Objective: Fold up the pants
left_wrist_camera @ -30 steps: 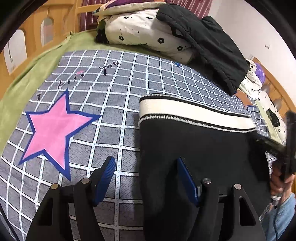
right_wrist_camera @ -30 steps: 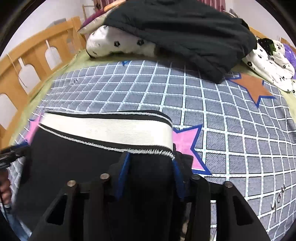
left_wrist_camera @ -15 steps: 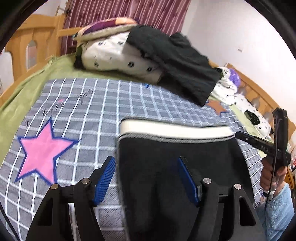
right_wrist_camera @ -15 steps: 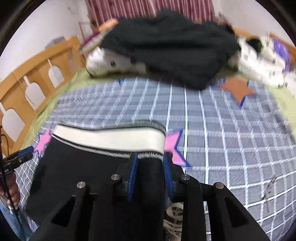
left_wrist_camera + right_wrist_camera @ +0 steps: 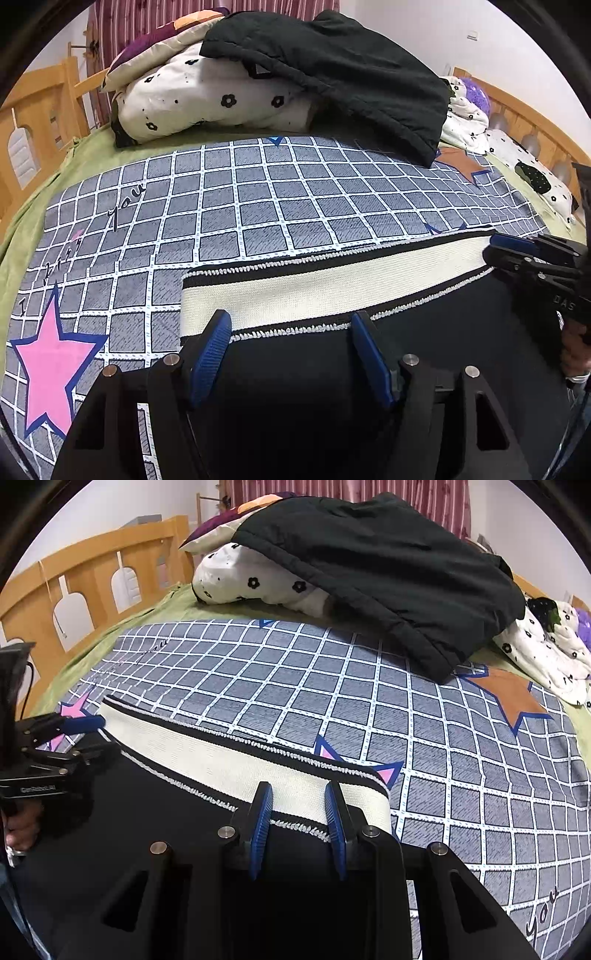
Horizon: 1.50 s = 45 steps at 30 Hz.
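Observation:
Black pants point(image 5: 332, 373) with a white, black-edged waistband point(image 5: 314, 291) lie flat on the checked blanket point(image 5: 258, 199). My left gripper point(image 5: 291, 321) hovers at the band's left end, tips at its lower edge. Its jaws are wide and closing, with fabric lying flat between the pads and not pinched. My right gripper point(image 5: 297, 794) sits over the band's right end point(image 5: 303, 805). Its jaws are narrow, with a gap, and the band runs flat between the pads. Each gripper shows in the other's view: right gripper point(image 5: 496, 251), left gripper point(image 5: 96, 734).
A black jacket point(image 5: 388, 572) lies over a flower-print quilt point(image 5: 207, 99) at the far side of the bed. A wooden bed rail point(image 5: 92, 572) runs along the left and another rail point(image 5: 517, 110) along the right. A person's hand point(image 5: 576, 350) holds the right gripper.
Both grippers have moved forward from the black fabric up to the waistband. The right jaws are narrower than a second ago. The left view rose and swung, then came back down.

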Each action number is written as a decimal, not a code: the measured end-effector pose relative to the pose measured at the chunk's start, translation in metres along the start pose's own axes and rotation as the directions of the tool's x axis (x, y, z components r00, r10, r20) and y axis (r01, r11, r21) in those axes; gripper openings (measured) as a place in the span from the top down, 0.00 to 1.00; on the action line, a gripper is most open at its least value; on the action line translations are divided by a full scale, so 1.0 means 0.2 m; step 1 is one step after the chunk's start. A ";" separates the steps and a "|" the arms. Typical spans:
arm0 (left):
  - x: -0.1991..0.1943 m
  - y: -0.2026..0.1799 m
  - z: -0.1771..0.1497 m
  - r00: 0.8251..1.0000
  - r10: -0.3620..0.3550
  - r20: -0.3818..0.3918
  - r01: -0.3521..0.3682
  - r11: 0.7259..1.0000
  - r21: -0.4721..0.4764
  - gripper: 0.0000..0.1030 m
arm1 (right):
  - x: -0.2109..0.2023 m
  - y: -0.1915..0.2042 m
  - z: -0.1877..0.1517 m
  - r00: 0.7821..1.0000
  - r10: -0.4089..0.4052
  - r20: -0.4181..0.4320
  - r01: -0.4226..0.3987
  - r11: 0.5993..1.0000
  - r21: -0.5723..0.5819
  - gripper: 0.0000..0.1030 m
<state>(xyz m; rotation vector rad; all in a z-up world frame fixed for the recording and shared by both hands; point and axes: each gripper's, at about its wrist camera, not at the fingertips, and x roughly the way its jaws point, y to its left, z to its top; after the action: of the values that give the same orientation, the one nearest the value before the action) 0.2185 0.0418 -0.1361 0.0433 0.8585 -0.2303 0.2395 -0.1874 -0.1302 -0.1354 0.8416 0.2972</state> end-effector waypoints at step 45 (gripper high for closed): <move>-0.74 -0.16 -1.04 0.979 0.204 -0.011 -0.196 0.951 0.238 0.30 | -0.63 0.29 -0.77 0.994 -0.005 -0.107 0.011 0.999 0.053 0.57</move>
<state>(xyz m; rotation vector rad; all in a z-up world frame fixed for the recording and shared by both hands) -0.0362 0.0646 -0.1587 0.3567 0.8521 -0.1398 0.0332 -0.1938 -0.1374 -0.1060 0.9545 0.2612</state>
